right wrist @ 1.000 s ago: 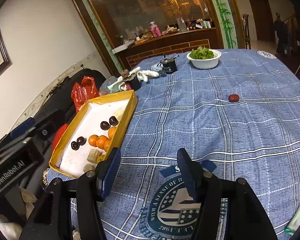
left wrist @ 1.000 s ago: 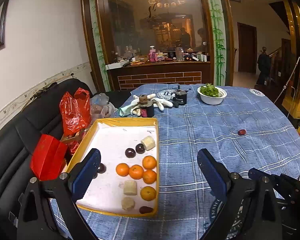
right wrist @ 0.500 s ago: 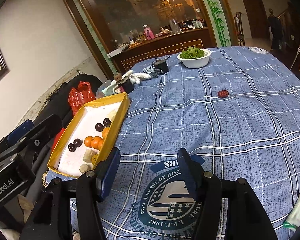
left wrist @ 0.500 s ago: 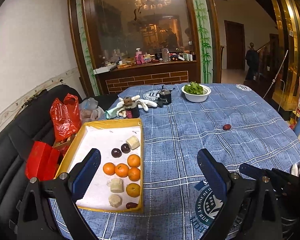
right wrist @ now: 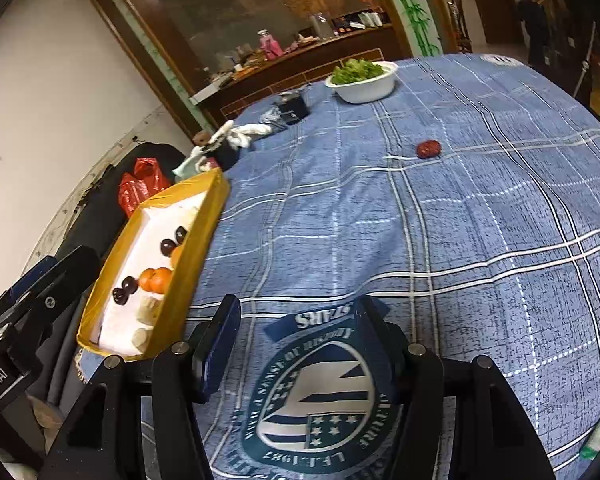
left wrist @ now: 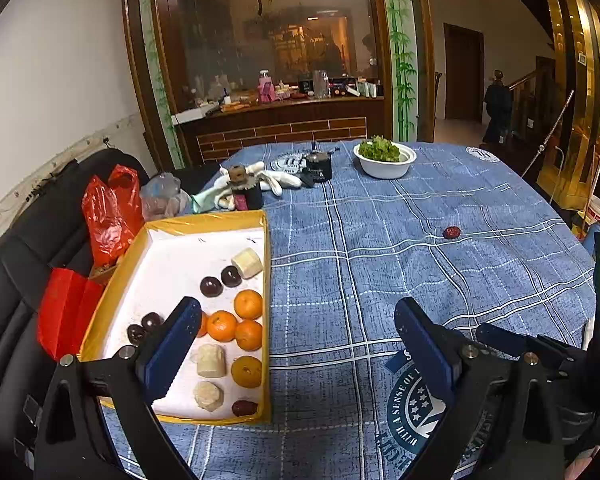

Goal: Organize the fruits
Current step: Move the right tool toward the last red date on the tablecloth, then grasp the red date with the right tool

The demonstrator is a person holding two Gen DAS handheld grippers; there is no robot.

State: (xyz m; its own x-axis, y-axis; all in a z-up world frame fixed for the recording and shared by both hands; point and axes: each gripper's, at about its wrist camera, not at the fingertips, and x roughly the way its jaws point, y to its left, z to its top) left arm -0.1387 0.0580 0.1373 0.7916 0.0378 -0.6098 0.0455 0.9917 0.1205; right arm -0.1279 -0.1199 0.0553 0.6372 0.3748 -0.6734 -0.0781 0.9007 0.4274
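Blue checked cloth covers the surface [left wrist: 380, 264]. My yellow tray [left wrist: 204, 226] holds oranges [left wrist: 222, 325], dark plums [left wrist: 211, 286] and pale chunks [left wrist: 247, 263]; a white bowl [left wrist: 385, 168] holds greens. One red fruit [right wrist: 429, 148] lies alone. Left tongs [left wrist: 296, 352] and right tongs [right wrist: 296, 344] both gape, empty.

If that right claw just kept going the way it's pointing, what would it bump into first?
Probably the blue tablecloth itself, near its round printed emblem. The empty right claw tilts downward; nothing stands between, though depth is hard to judge.
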